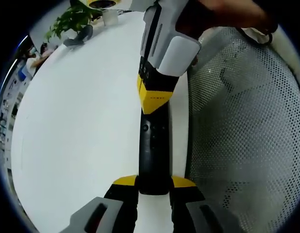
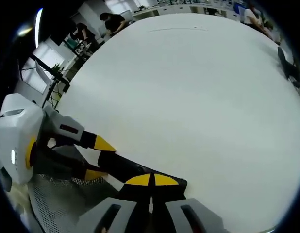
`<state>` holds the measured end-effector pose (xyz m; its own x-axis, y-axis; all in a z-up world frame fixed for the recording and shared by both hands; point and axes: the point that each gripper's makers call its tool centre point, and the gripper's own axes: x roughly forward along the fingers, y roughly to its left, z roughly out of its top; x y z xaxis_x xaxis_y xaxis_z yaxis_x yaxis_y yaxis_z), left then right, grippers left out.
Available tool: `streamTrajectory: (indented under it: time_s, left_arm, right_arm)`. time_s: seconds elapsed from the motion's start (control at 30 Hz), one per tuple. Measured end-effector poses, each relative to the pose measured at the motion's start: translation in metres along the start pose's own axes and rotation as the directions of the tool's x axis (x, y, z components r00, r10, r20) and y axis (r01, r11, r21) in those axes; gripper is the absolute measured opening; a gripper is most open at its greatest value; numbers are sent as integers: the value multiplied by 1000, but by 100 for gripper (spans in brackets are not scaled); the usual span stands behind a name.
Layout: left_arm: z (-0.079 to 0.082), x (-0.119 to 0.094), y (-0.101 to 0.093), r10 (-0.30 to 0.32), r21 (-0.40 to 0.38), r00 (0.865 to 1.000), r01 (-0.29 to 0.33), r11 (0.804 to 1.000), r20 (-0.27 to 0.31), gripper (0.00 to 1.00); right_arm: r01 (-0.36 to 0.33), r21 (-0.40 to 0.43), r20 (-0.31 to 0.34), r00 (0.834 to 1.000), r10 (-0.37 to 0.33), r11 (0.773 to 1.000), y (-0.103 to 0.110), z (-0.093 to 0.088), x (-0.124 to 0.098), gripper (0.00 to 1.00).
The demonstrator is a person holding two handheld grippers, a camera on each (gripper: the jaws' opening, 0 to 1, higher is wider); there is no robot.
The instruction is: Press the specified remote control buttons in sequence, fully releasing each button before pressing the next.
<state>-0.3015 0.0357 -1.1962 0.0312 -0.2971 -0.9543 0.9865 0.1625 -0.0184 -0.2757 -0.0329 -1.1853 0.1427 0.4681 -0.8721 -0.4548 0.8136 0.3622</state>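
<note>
A slim black remote control [image 1: 154, 150] lies along the white table's [image 1: 77, 121] edge. My left gripper [image 1: 154, 182] is shut on its near end, a yellow-tipped finger on each side. The right gripper [image 1: 154, 99] comes down from the top of the left gripper view, and its yellow tips rest on the remote's far part, above a small round button. In the right gripper view my right gripper [image 2: 151, 180] is shut, its two yellow tips together on the remote [image 2: 122, 167]. There the left gripper [image 2: 100, 159] grips the remote from the left.
A white mesh chair back [image 1: 247, 121] stands right beside the table edge. At the far end are a green plant [image 1: 72, 22], a white cup [image 1: 110, 18] and a dark object [image 1: 79, 36]. The wide tabletop [image 2: 189, 87] stretches away, with people at desks beyond.
</note>
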Motion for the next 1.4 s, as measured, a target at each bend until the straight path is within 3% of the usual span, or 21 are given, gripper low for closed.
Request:
streamTrajectory:
  time_s: [0.33, 0.5, 0.93, 1.4]
  left_arm:
    - [0, 0, 0, 0, 2, 1000, 0, 1000, -8, 23]
    - [0, 0, 0, -1, 3, 1000, 1, 1000, -10, 23]
    - [0, 0, -1, 0, 9, 1000, 0, 1000, -8, 23]
    - [0, 0, 0, 1, 4, 1000, -1, 1000, -7, 23]
  right_arm:
    - [-33, 51, -13, 999, 33, 998, -1, 1, 1, 0]
    - [-30, 46, -27, 999, 32, 998, -1, 2, 2, 0]
    - [-15, 29, 17, 1000, 14, 999, 1, 1, 0, 0]
    - [-72, 27, -13, 997, 72, 997, 14, -3, 2, 0]
